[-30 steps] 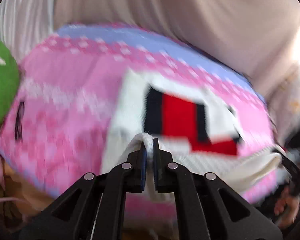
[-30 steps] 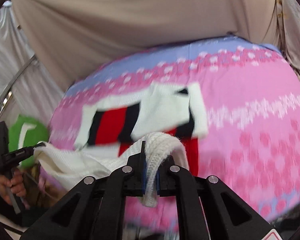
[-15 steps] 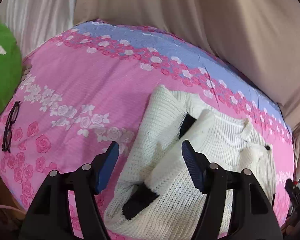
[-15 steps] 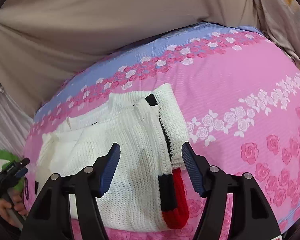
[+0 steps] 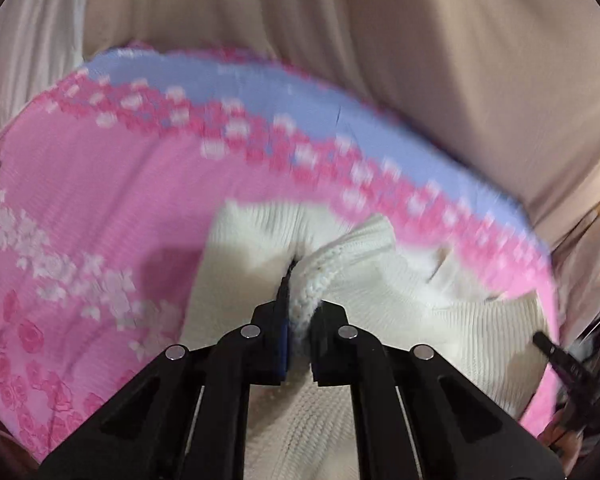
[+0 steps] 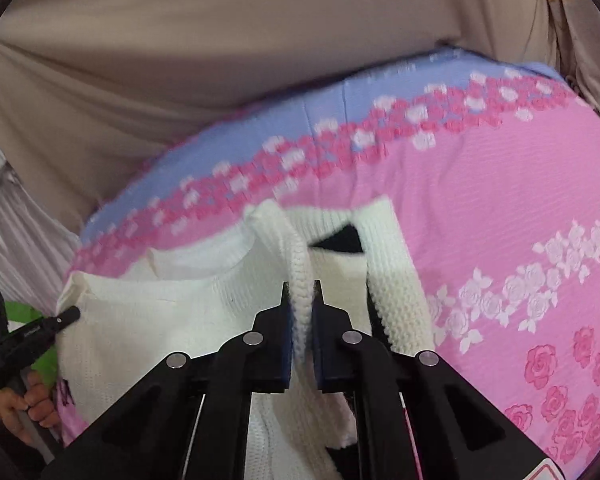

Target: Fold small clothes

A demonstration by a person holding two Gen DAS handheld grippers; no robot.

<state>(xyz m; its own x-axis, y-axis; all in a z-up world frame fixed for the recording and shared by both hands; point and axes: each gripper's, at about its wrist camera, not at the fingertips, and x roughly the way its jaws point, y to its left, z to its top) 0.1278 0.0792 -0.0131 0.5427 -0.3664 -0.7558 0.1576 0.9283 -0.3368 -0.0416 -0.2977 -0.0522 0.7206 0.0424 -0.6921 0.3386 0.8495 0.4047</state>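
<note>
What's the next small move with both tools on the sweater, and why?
Probably lift both tools together and carry the pinched edges across to make the next fold. The left tool and right tool are each shut on a raised ridge of the white sweater, which lies bunched on the pink bedspread. With both grips apparently secure, an even lift should keep the knit from twisting.

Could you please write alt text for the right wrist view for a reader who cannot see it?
The right hand-held gripper is shut on a thick fold of a white knit sweater lying on a pink floral bedspread. At the far left, the left hand-held gripper touches the sweater's other side.
</note>
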